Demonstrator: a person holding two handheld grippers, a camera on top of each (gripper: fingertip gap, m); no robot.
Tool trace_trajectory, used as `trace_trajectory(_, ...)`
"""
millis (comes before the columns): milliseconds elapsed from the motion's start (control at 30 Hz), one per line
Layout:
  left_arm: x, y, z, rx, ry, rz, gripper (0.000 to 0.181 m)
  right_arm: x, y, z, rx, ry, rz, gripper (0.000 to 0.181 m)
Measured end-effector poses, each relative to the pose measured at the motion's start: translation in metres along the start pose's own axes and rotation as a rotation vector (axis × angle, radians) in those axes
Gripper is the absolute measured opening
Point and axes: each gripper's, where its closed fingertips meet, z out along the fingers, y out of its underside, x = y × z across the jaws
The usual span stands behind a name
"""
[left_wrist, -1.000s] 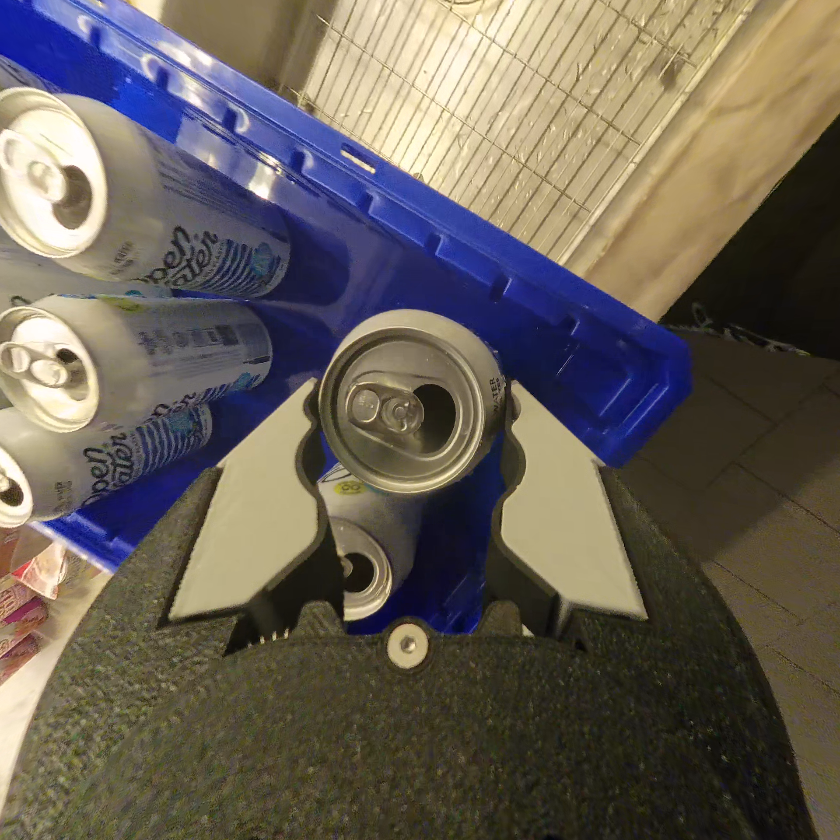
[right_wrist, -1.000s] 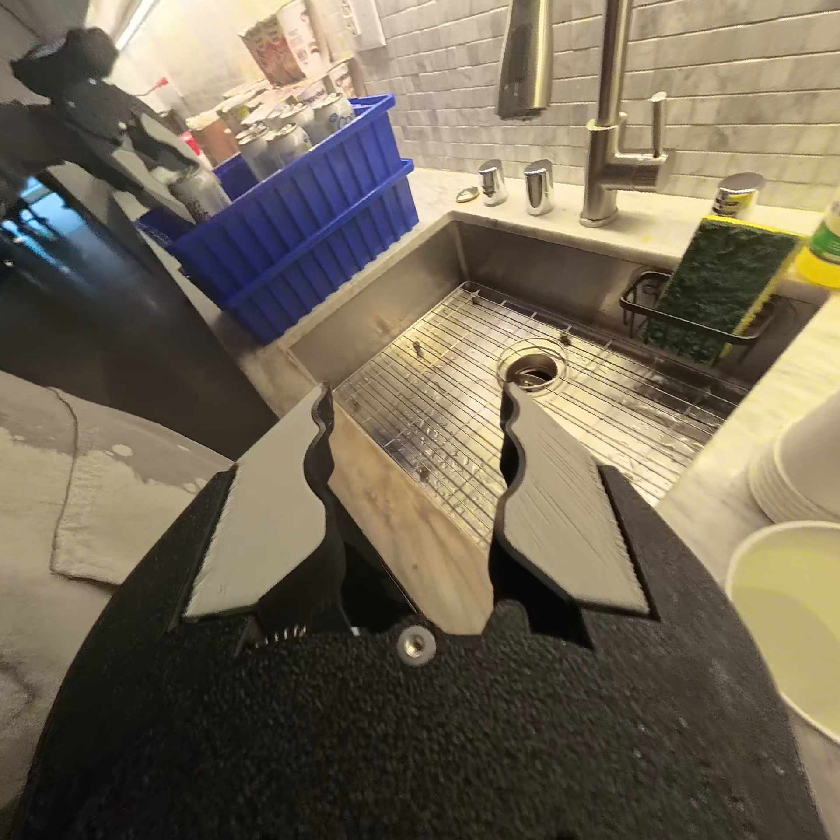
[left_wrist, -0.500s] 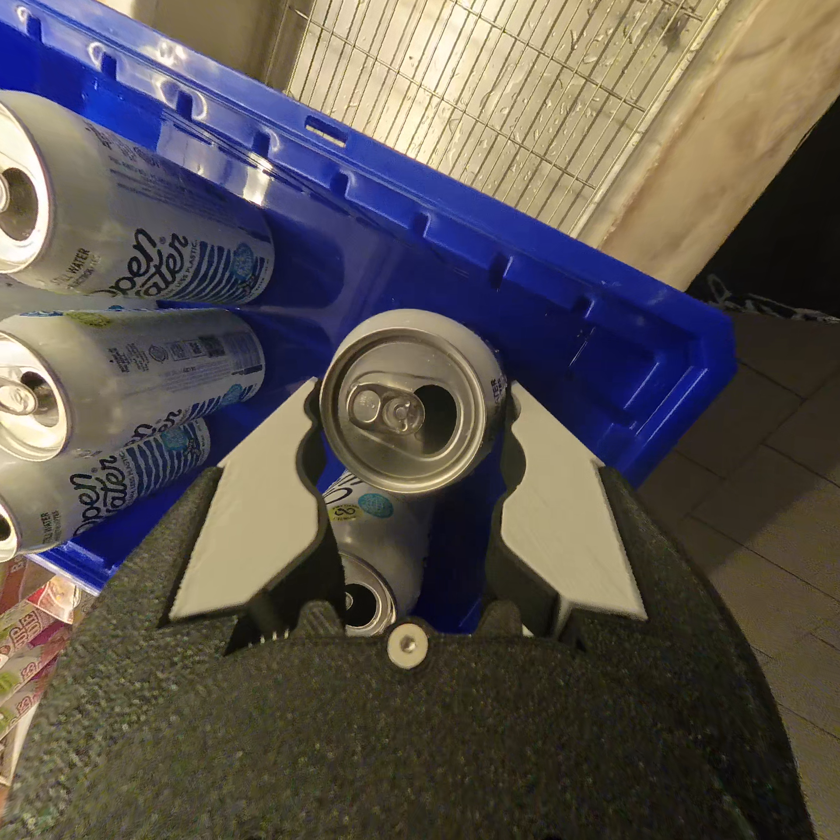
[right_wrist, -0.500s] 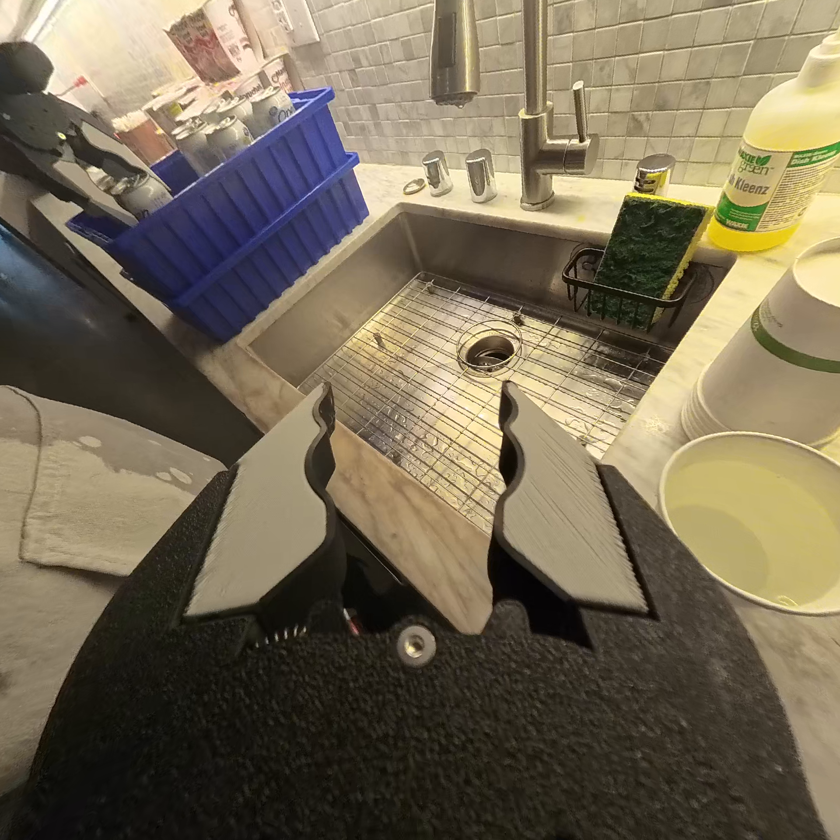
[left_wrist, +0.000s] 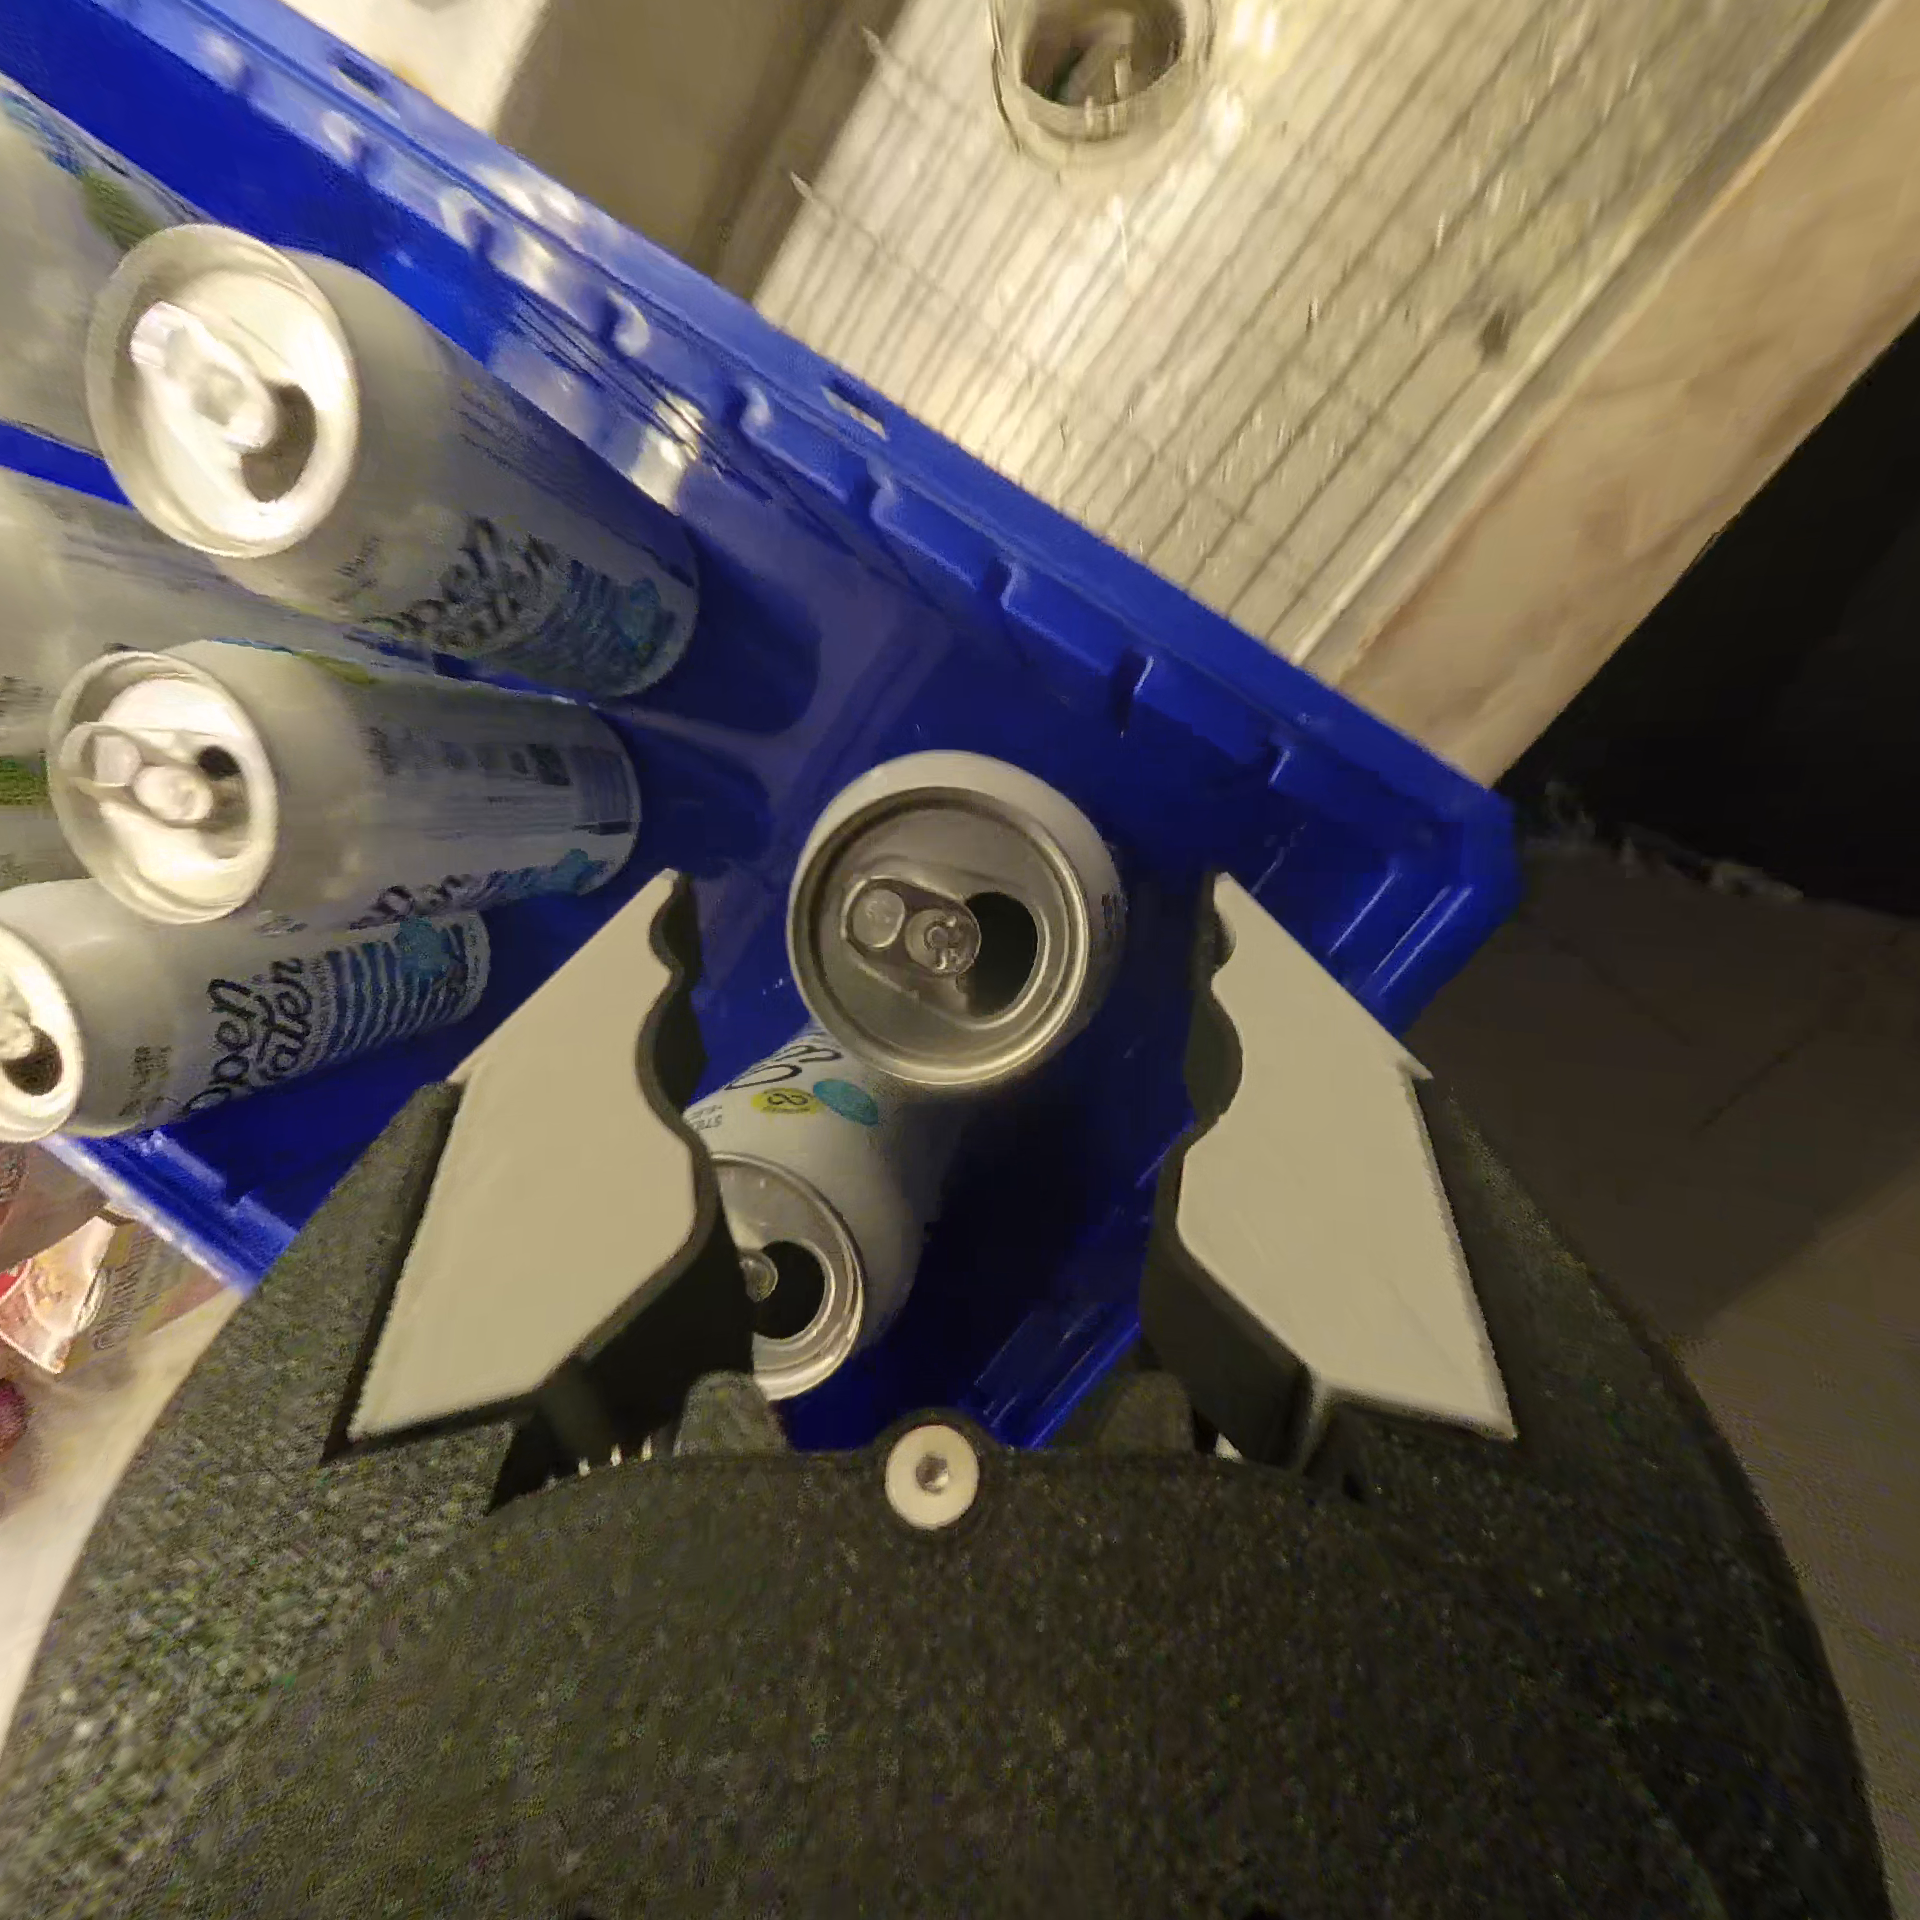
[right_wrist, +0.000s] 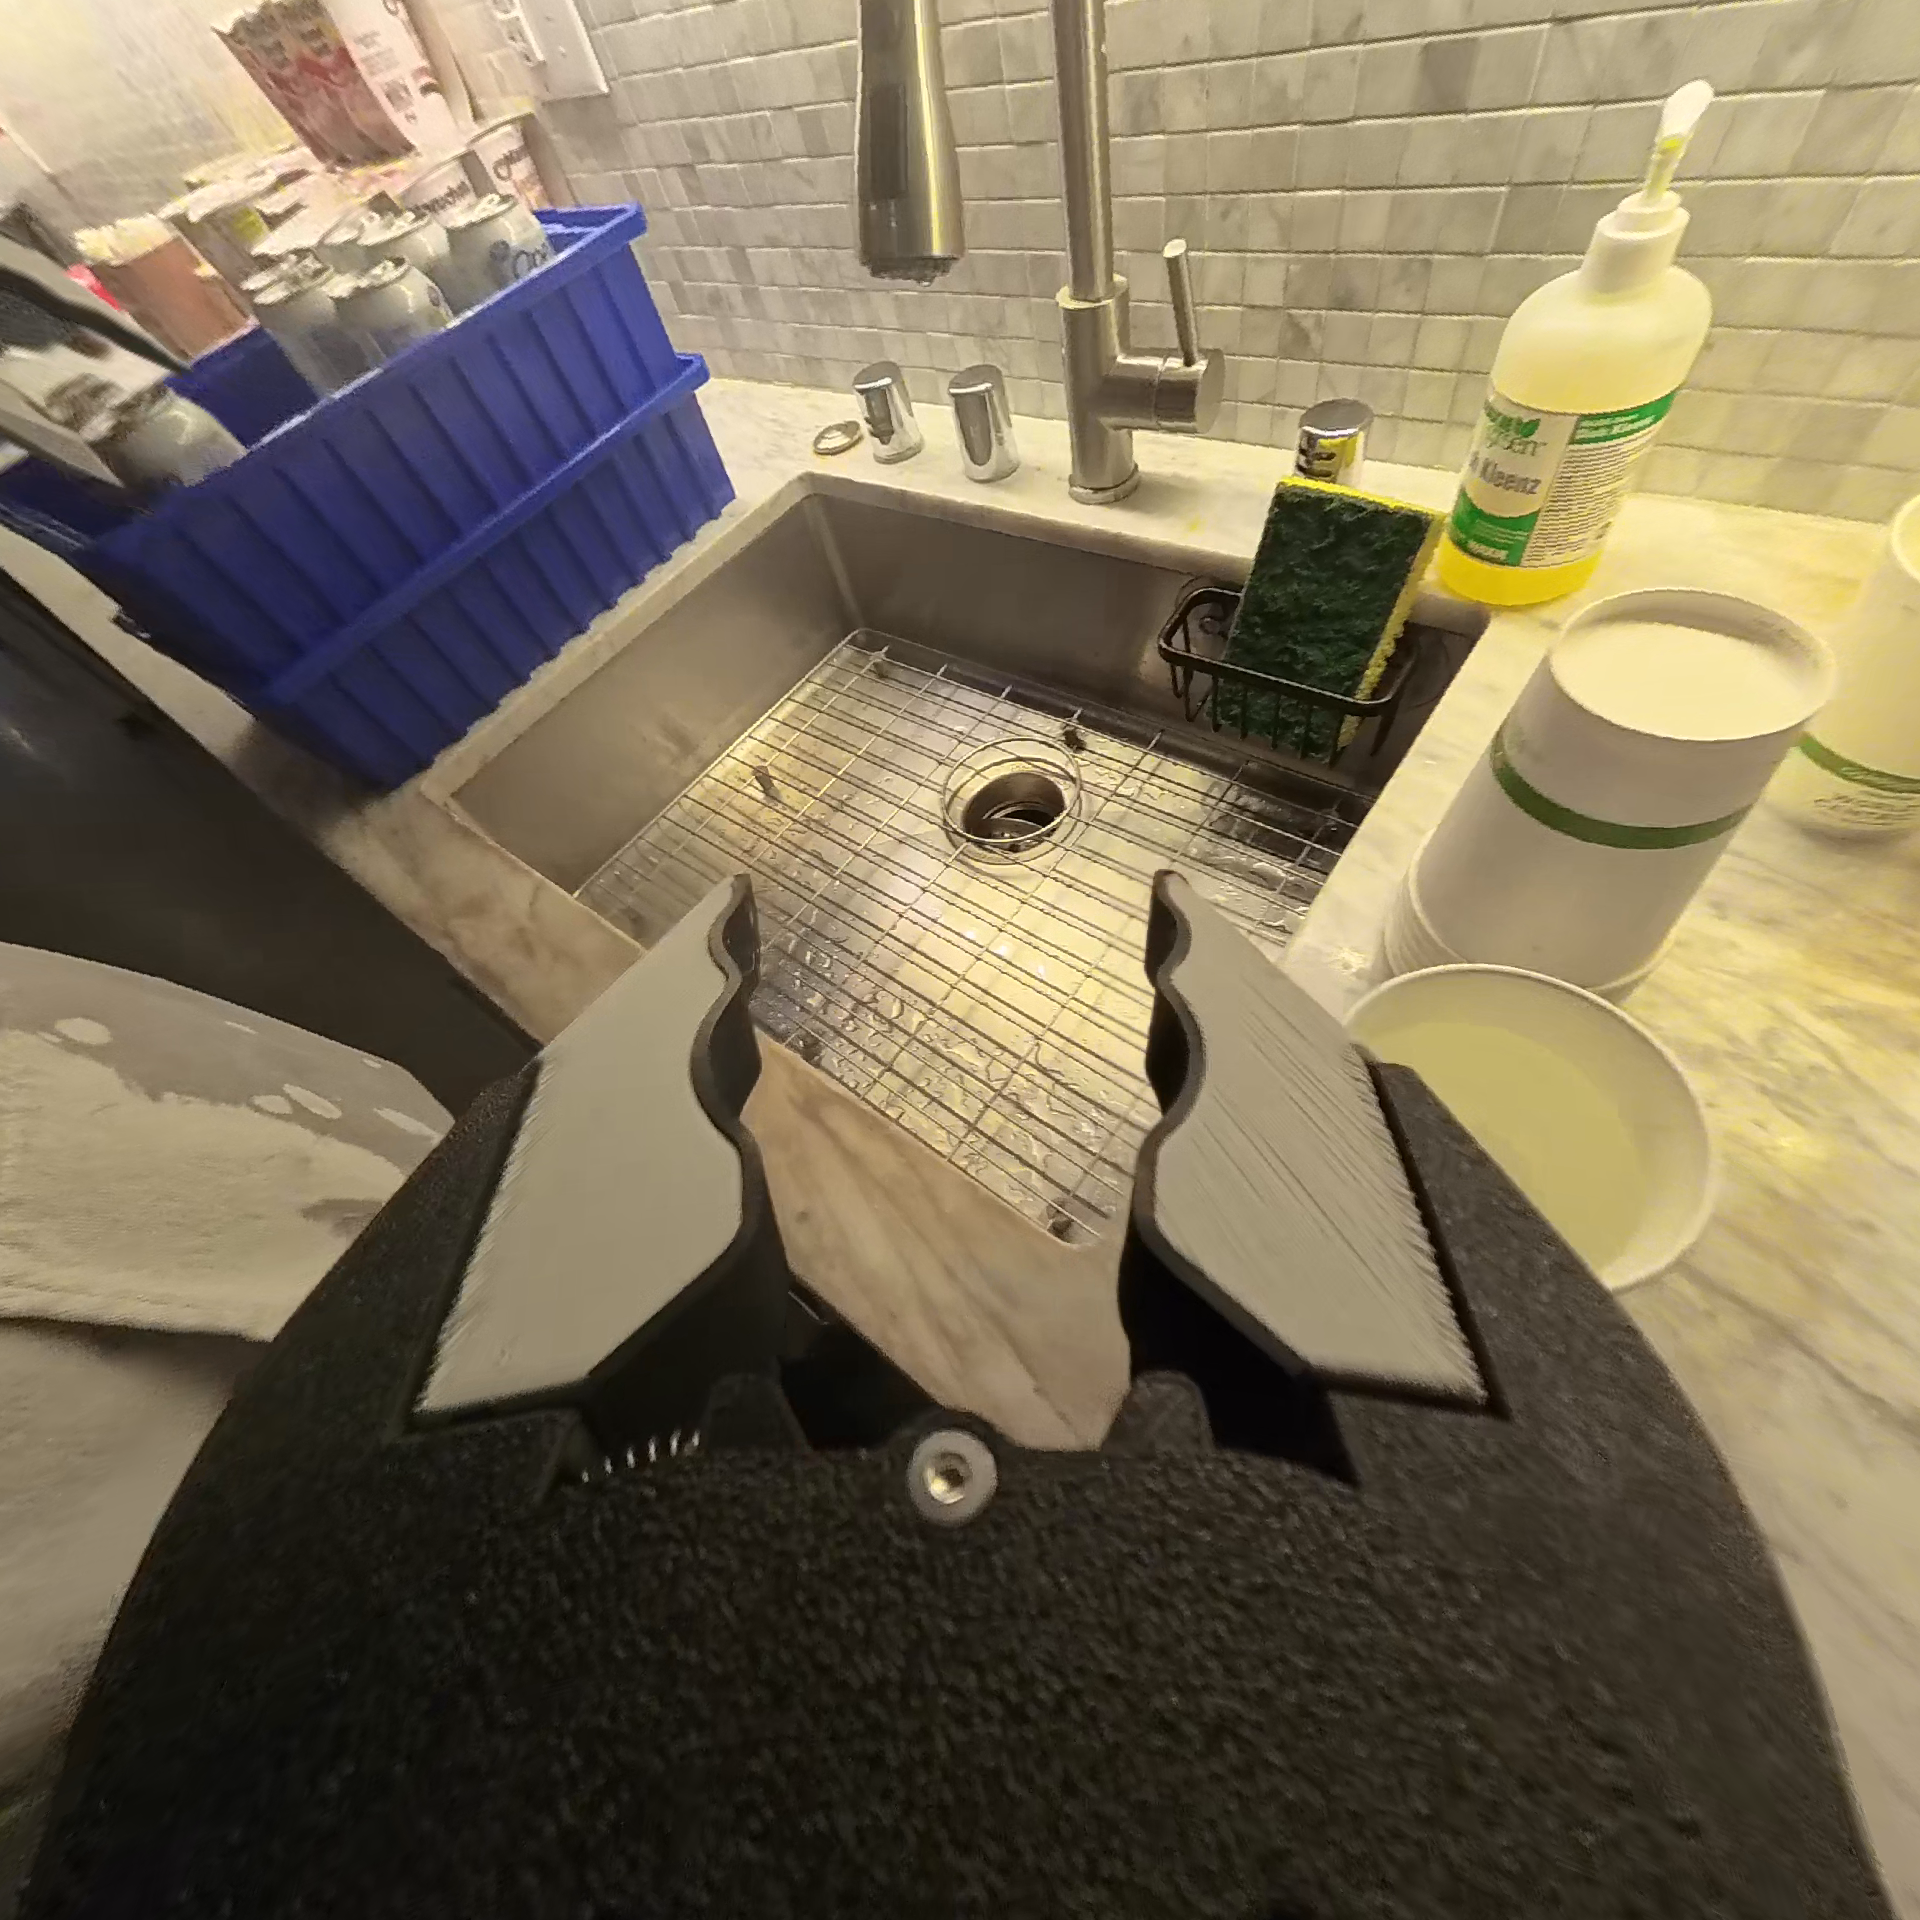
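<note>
Left gripper (left_wrist: 940, 925) spread wide, jaws clear of opened can (left_wrist: 940, 951) standing between them, gap either side, nothing held. Can sits in corner of blue crate (left_wrist: 1195, 727), second can (left_wrist: 805, 1236) just below, three more (left_wrist: 343, 790) at left. Judgement: open, probably empty, so light, thin-walled, easily dented, smooth and slick; best taken round mid-body, gentle squeeze. Right gripper (right_wrist: 951, 914) also open, empty, hovering at sink (right_wrist: 665, 727) edge over wire grid (right_wrist: 935, 935). Paper cup (right_wrist: 1527, 1132) near right, sponge (right_wrist: 1314, 613) in caddy behind.
</note>
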Motion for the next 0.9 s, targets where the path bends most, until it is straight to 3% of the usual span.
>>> trace_trajectory(33, -0.002, -0.008, -0.009, 0.052, -0.012, -0.027, 0.096, 0.003, -0.001, -0.002, 0.002, 0.015, -0.005, 0.075)
trace_trajectory(167, -0.017, -0.051, -0.052, 0.345, -0.108, -0.159, 0.091, 0.03, -0.003, -0.013, 0.013, 0.138, -0.043, 0.078)
trace_trajectory(267, -0.015, -0.087, -0.08, 0.557, -0.178, -0.231, 0.088, 0.066, 0.001, -0.025, 0.04, 0.309, -0.06, 0.091)
trace_trajectory(400, 0.012, -0.133, -0.097, 0.77, -0.213, -0.27, 0.089, 0.11, 0.039, -0.028, 0.028, 0.506, -0.024, 0.117)
trace_trajectory(633, 0.084, -0.208, -0.073, 0.968, -0.124, -0.32, 0.089, 0.134, 0.102, 0.004, 0.03, 0.664, 0.038, 0.126)
trace_trajectory(900, 0.143, -0.255, -0.023, 0.998, -0.008, -0.362, 0.087, 0.16, 0.106, 0.036, 0.1, 0.717, 0.103, 0.12)
